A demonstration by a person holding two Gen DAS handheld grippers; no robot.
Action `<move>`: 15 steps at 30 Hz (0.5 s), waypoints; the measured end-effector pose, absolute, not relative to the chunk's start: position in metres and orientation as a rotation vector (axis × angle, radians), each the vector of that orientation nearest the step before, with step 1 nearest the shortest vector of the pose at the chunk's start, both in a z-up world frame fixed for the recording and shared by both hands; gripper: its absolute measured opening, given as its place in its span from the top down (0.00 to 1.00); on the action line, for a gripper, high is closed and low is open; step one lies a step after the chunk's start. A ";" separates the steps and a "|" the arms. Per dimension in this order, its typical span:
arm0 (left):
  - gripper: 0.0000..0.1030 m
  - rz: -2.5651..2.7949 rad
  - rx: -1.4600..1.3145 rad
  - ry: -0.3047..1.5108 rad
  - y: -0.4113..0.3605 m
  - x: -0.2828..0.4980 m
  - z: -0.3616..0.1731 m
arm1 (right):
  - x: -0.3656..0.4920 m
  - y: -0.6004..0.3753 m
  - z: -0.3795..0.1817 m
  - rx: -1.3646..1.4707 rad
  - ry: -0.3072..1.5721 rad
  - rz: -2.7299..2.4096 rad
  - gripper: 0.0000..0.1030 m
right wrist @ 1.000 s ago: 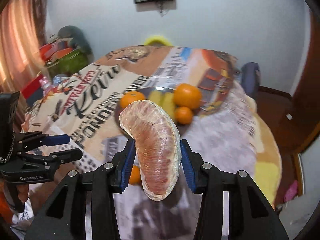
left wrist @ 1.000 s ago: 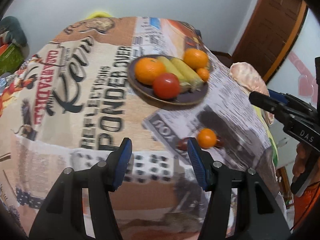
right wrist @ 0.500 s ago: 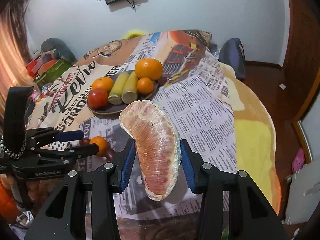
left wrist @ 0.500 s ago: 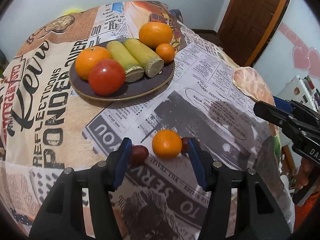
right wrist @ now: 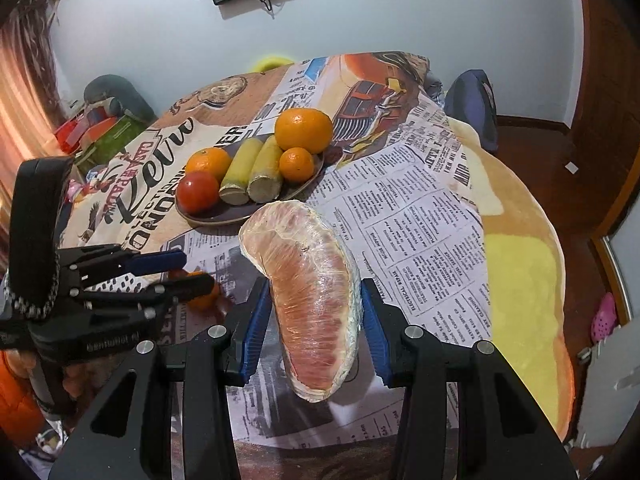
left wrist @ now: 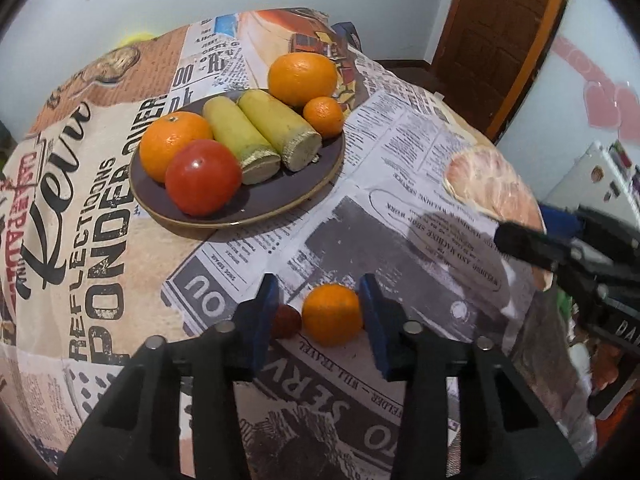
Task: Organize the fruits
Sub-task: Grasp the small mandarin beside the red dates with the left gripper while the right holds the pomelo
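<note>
A dark plate point(left wrist: 256, 216) holds two oranges, a small tangerine, a red tomato point(left wrist: 202, 176) and two yellow sugarcane pieces point(left wrist: 276, 128). A loose small tangerine point(left wrist: 332, 314) lies on the newspaper-print cloth between the fingers of my open left gripper point(left wrist: 320, 308), with a small dark red fruit point(left wrist: 286, 320) beside the left finger. My right gripper point(right wrist: 312, 312) is shut on a plastic-wrapped pomelo wedge point(right wrist: 308, 292), held above the table right of the plate point(right wrist: 208, 218). The wedge also shows in the left wrist view point(left wrist: 492, 188).
The round table's edge point(right wrist: 532, 280) falls away to the right, with a blue chair point(right wrist: 472, 108) behind it. Boxes and clutter point(right wrist: 100, 128) sit at far left. A wooden door point(left wrist: 500, 40) stands at back right.
My left gripper has moved forward and down over the loose tangerine, which now sits between its fingers. My right gripper still holds the pomelo wedge and has shifted a little nearer the plate.
</note>
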State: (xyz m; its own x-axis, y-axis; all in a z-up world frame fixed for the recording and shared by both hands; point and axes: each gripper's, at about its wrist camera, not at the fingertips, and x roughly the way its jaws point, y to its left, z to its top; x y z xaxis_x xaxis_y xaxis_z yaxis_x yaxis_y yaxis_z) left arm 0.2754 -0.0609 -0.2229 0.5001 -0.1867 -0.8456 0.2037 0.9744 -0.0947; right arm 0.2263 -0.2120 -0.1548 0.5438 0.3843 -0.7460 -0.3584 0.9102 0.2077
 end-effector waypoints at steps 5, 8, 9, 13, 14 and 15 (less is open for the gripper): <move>0.63 -0.249 -0.039 0.992 -0.049 0.269 -0.204 | 0.225 -0.213 -0.151 0.033 0.884 0.441 0.60; 0.65 -0.275 -0.017 0.995 -0.054 0.258 -0.203 | 0.224 -0.214 -0.151 0.039 0.885 0.444 0.60; 0.66 -0.282 -0.004 1.004 -0.058 0.255 -0.205 | 0.223 -0.214 -0.152 0.043 0.886 0.446 0.60; 0.66 -0.268 0.023 1.044 -0.066 0.253 -0.221 | 0.222 -0.213 -0.154 0.048 0.894 0.453 0.60; 0.66 -0.258 0.029 1.055 -0.068 0.254 -0.226 | 0.222 -0.213 -0.154 0.048 0.895 0.454 0.60; 0.66 -0.248 0.032 1.066 -0.068 0.256 -0.230 | 0.222 -0.213 -0.155 0.048 0.897 0.455 0.60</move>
State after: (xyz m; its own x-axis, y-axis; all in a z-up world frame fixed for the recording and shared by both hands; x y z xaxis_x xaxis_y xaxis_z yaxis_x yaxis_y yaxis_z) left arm 0.2557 -0.0684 -0.2299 0.4588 -0.1860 -0.8689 0.2169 0.9717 -0.0935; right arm 0.2218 -0.2132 -0.1546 0.5360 0.4013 -0.7427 -0.3618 0.9041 0.2274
